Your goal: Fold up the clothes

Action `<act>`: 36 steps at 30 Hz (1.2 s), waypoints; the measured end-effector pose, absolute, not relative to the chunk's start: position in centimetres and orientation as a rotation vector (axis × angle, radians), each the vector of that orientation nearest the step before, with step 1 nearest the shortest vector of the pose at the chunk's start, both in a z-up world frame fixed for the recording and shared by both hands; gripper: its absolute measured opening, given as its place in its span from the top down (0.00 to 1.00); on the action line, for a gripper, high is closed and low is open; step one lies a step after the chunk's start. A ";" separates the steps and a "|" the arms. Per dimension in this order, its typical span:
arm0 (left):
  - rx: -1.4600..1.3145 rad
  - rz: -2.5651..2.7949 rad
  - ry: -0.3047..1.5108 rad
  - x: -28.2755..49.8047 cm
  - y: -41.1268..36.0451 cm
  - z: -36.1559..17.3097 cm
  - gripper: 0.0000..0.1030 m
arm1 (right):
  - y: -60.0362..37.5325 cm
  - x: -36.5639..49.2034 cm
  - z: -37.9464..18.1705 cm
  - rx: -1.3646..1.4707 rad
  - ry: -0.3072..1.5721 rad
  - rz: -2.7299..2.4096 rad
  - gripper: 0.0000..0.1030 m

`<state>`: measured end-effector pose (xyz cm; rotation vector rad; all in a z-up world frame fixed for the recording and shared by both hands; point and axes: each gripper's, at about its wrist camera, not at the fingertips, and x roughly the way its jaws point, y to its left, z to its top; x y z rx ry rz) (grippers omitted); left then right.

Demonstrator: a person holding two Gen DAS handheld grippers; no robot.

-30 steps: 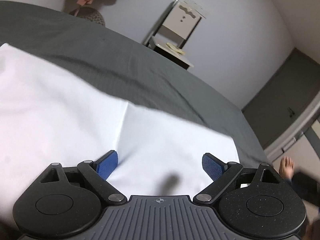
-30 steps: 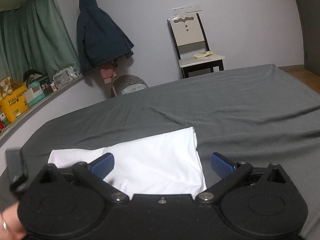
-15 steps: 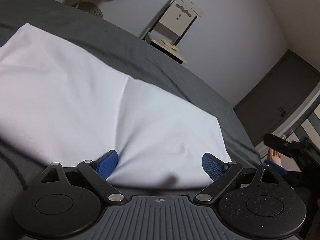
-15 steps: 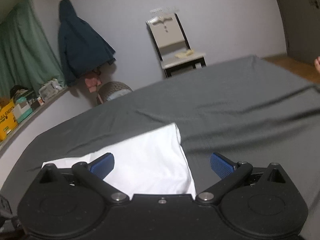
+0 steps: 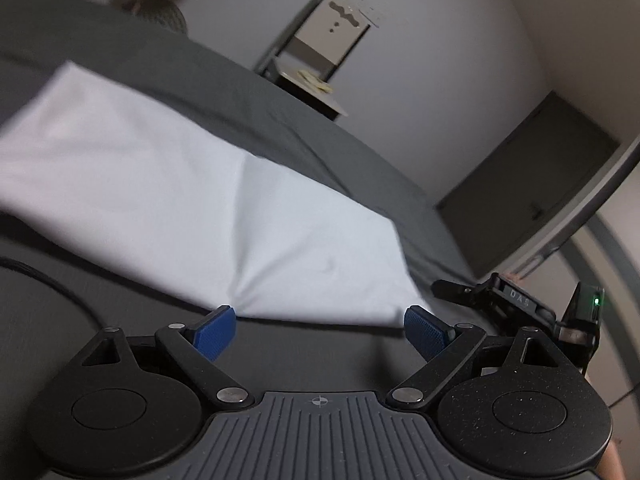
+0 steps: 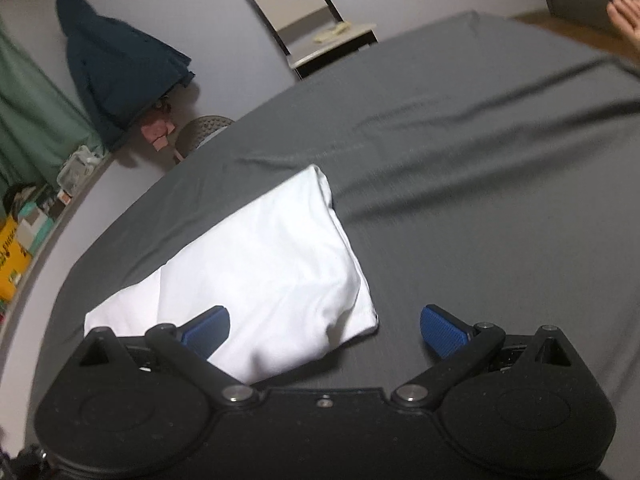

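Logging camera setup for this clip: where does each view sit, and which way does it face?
Left wrist: on the left gripper, open, looking over the white cloth toward the chair and door; right gripper at right edge.
Right wrist: on the right gripper, open, looking across the bed to the wall; bare foot shows.
Shared: cloth, bed, chair.

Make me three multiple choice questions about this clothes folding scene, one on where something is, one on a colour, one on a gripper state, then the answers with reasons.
1. Where does the white garment lie?
A. on the grey bed
B. on the chair
C. on the floor

2. What colour is the jacket hanging on the wall?
A. red
B. dark blue
C. yellow

3. How is the right gripper?
A. shut on the garment
B. open
C. shut on nothing

Answers: 1 A, grey sheet surrounds it. 2 B, it shows dark blue against the wall. 3 B, its blue pads stand wide apart.
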<state>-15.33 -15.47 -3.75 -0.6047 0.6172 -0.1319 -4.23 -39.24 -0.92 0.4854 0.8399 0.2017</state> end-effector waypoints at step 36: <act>-0.758 -0.135 0.470 -14.4 -11.3 -4.3 0.10 | -39.0 -4.7 -4.7 0.758 0.703 0.102 0.62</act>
